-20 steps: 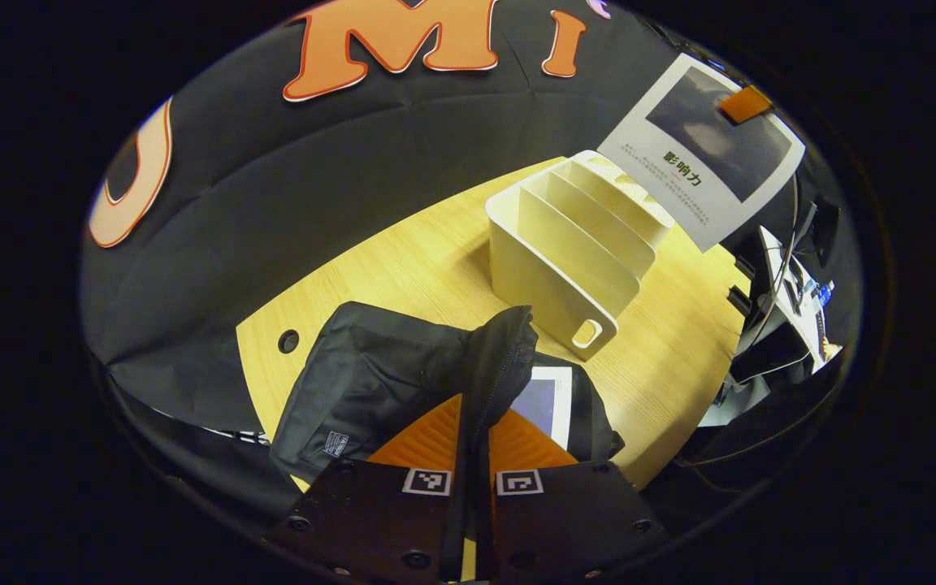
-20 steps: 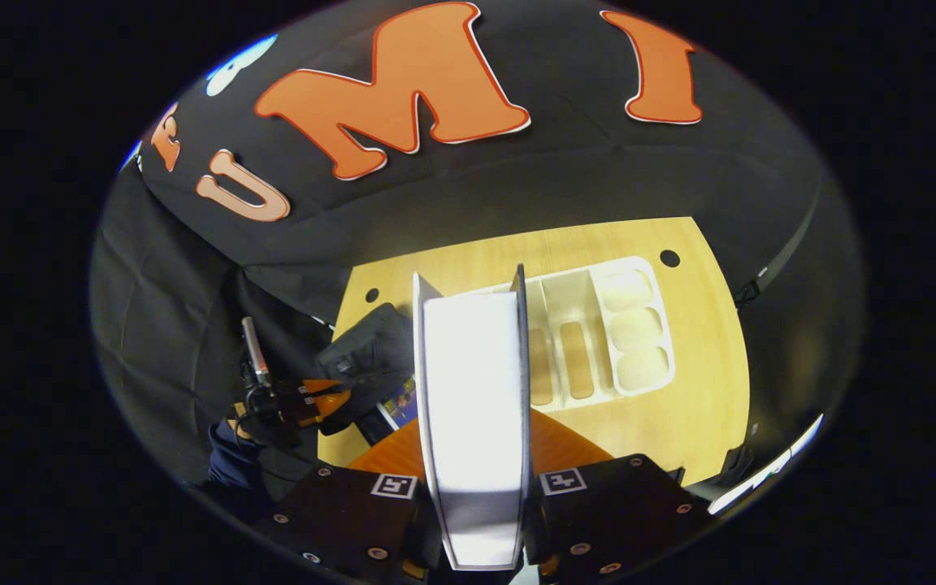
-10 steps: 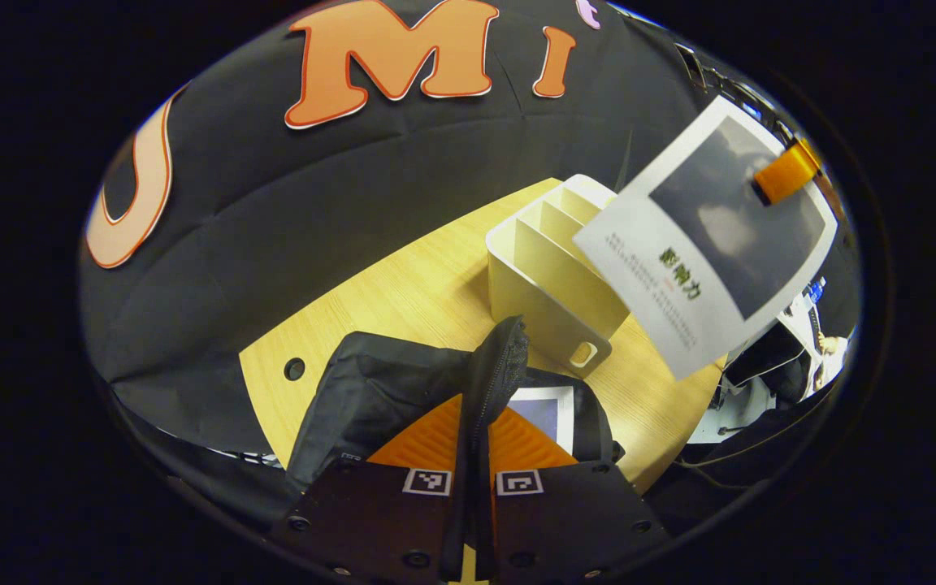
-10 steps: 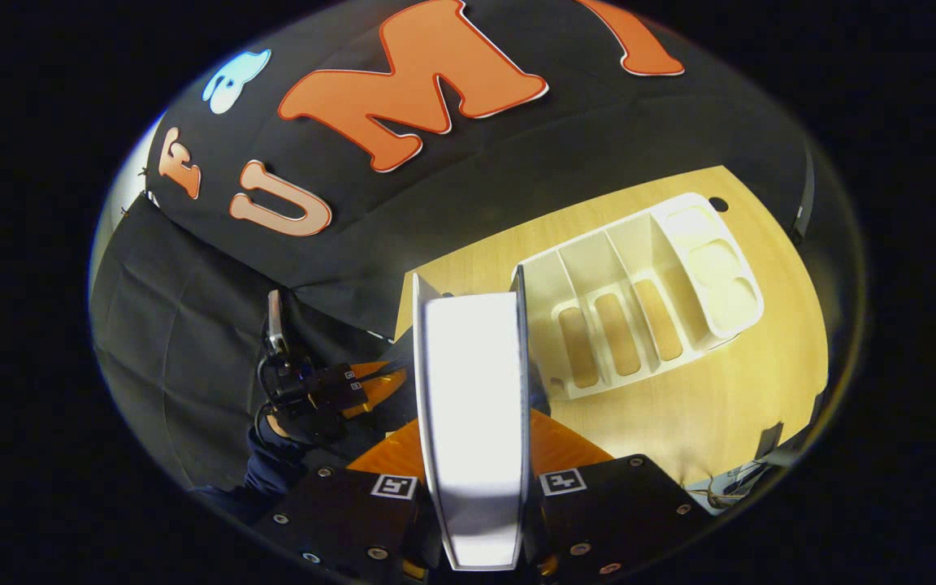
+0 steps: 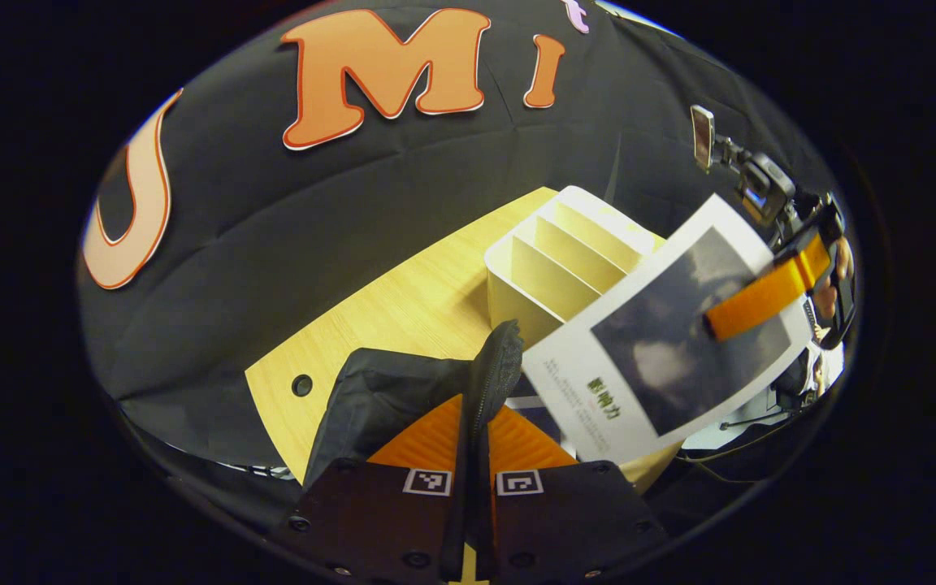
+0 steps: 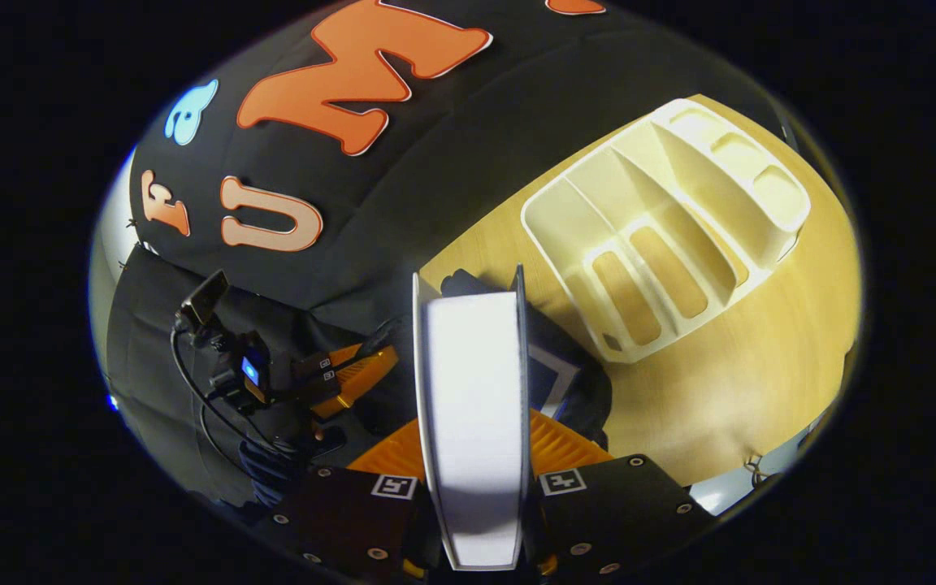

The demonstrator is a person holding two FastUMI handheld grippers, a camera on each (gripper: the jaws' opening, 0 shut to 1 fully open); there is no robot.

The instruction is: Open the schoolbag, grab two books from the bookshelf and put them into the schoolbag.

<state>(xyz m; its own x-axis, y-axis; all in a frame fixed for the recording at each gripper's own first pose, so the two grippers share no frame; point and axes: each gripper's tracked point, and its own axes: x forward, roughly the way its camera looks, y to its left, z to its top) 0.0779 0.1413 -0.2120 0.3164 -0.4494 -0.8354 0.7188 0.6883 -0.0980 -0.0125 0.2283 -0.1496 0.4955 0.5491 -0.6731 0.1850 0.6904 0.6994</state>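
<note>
Two books matter here: one white-covered book with a dark grey cloud photo (image 5: 663, 349) is clamped in my right tool (image 6: 472, 455), both fingers pressing its covers, so that in the right gripper view I look straight along its pale page edge (image 6: 472, 406); in the left gripper view that same book hangs tilted in the air just above the bag's mouth, with one finger of the right tool (image 5: 764, 294) laid across its cover. A second book with a white border (image 6: 545, 374) already lies inside the black fabric schoolbag (image 5: 387, 390), partly hidden by the flap. My left tool (image 5: 472, 455) is closed tight on the schoolbag's zippered edge (image 5: 494, 374), holding that flap up on end so the bag stays open. The schoolbag sits on the light wooden desk (image 5: 387, 309), near its front corner. Just behind the bag stands the cream plastic bookshelf with slanted dividers (image 5: 553, 260), its slots bare in both views (image 6: 663, 236). My hand (image 5: 829, 284) grips the right tool's handle at the far edge.
</note>
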